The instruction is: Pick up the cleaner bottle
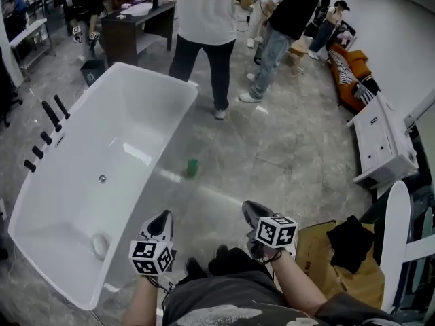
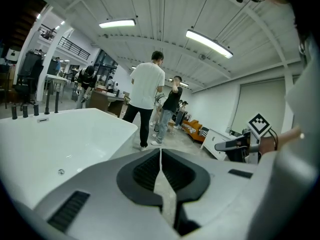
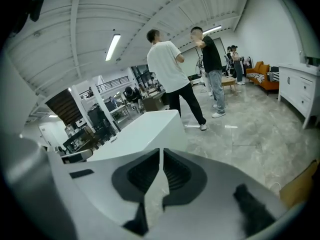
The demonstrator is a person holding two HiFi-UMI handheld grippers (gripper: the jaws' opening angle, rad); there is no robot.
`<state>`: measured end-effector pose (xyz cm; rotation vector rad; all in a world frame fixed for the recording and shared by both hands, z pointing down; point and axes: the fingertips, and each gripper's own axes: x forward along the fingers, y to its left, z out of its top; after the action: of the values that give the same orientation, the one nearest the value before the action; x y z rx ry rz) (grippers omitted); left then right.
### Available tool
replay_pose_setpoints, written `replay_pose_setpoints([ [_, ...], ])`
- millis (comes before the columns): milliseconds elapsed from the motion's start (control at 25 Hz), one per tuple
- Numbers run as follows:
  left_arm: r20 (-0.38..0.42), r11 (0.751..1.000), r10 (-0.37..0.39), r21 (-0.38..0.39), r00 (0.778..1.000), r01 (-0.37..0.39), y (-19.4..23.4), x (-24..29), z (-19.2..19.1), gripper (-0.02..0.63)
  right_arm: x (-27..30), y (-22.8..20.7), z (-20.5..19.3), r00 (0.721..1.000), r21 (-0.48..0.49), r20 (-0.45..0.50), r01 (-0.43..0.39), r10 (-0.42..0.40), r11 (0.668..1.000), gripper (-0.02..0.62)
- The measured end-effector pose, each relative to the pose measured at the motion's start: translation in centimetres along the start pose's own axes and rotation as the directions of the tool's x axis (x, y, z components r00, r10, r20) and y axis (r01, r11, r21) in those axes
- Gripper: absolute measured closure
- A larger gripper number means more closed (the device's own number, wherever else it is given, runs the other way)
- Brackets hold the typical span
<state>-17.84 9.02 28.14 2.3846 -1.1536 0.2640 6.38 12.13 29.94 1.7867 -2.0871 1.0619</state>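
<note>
One small green bottle (image 1: 192,168), glossy white bathtub (image 1: 139,117)

Bare floor (image 1: 292,155) lies open ahead; the bathtub (image 1: 75,189) blocks the left.

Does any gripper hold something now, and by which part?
Nothing is held. Left gripper and right gripper are shut and empty; the green bottle is on the floor.

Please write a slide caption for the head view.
Both shut, the left hand-held gripper and the right hand-held gripper face a green bottle on the floor beside a white bathtub.
</note>
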Motion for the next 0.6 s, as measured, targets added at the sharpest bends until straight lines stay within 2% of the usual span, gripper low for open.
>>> replay_pose_setpoints([
  [280,-0.012,1.0,0.03,-0.004,0.999,-0.03,1.9,2.9,0.4,0.584,3.7,-2.5,0.5,0.999,0.033,-0.034,0.018,-0.017,0.999,0.561],
  [600,-0.031,0.986,0.156,-0.045,0.987,-0.157,5.4,7.5,-0.1,0.584,12.6,-5.6,2.5,0.991,0.004,-0.128,-0.048,0.048,0.999,0.561],
])
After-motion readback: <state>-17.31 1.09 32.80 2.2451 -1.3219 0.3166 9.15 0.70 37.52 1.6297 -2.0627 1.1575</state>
